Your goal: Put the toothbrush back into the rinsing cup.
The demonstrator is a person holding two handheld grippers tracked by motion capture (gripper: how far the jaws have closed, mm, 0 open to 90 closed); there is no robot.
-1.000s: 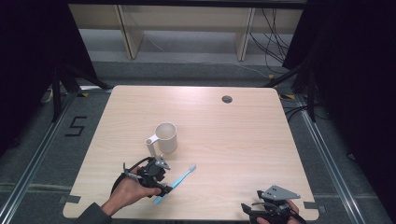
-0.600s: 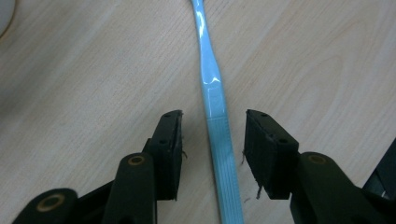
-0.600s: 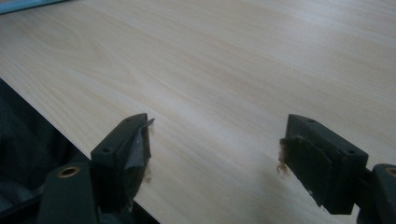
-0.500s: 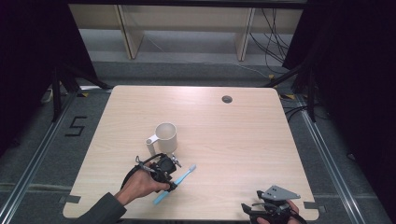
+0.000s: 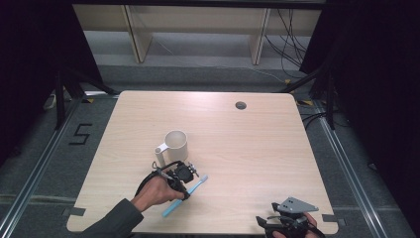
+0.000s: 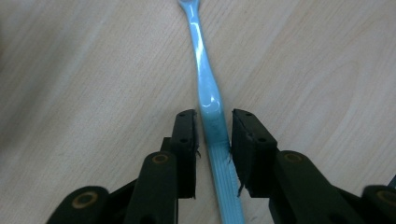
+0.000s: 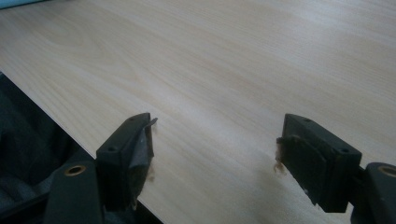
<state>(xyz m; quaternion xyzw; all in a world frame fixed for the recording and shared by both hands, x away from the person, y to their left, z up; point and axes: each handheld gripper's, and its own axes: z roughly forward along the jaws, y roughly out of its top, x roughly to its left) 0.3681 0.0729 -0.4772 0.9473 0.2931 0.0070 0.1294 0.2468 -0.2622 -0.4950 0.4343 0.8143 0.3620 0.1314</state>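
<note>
My left gripper (image 6: 214, 133) jaws just closing around toothbrush (image 6: 205, 88) handle, small gaps remain; long axis toward 12 o'clock; right gripper (image 7: 215, 149) apart, empty.

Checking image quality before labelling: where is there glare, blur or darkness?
Left gripper view: glare streaks on the toothbrush, near fingers soft. Right gripper view: fingers slightly blurred, table evenly lit. High view: dark surroundings, bright table.
</note>
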